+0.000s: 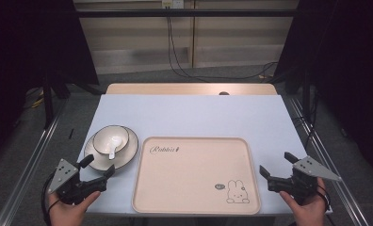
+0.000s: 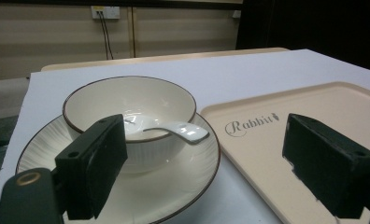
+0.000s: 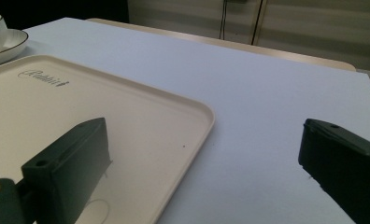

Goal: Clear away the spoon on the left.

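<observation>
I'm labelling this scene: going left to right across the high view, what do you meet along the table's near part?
Left gripper → white dark-rimmed plate holding a bowl → beige rectangular tray with rabbit drawing → right gripper.

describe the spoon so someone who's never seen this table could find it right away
Start at the big beige tray with the rabbit drawing; just left of it sits a white plate carrying a dark-rimmed bowl. The spoon lies in that bowl, its glossy white handle resting over the rim toward the tray.
</observation>
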Available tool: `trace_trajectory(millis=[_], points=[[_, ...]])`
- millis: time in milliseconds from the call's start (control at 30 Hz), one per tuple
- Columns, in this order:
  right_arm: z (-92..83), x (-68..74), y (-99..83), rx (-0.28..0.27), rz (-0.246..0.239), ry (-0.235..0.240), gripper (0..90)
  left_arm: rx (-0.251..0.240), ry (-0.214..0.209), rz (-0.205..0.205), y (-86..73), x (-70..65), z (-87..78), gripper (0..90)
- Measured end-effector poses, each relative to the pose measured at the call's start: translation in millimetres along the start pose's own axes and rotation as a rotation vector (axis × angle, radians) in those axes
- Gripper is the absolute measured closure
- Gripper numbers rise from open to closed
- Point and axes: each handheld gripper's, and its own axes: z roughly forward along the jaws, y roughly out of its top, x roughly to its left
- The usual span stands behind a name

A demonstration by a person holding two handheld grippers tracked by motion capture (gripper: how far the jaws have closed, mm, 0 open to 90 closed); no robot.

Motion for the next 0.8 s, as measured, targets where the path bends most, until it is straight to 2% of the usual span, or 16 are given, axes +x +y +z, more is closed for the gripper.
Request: trace_trajectory(millis=[300, 400, 667, 733, 800], points=[[0.4, -1.6, -2.0, -0.002, 0.006, 0.004, 1.7, -0.009, 0.002, 0.013, 1.2, -0.7, 3.7, 15.2], [0.0, -1.7, -1.6, -0.004, 0.010, 0.005, 1.7, -0.016, 0.001, -0.003, 1.1, -1.0, 5.8, 15.4], [-0.6, -3.2, -3.2, -0.003, 0.019, 0.014, 1.7, -0.003, 0.016, 0.026, 0.8, 0.1, 8.9, 18.6], [-0.7, -3.1, -3.2, -0.006, 0.020, 0.015, 1.7, -0.004, 0.020, 0.017, 0.1, -0.6, 10.3, 20.1], [-0.7, -3.1, -3.2, -0.005, 0.019, 0.014, 1.7, 0.003, 0.026, 0.032, -0.4, 0.7, 10.8, 22.0]])
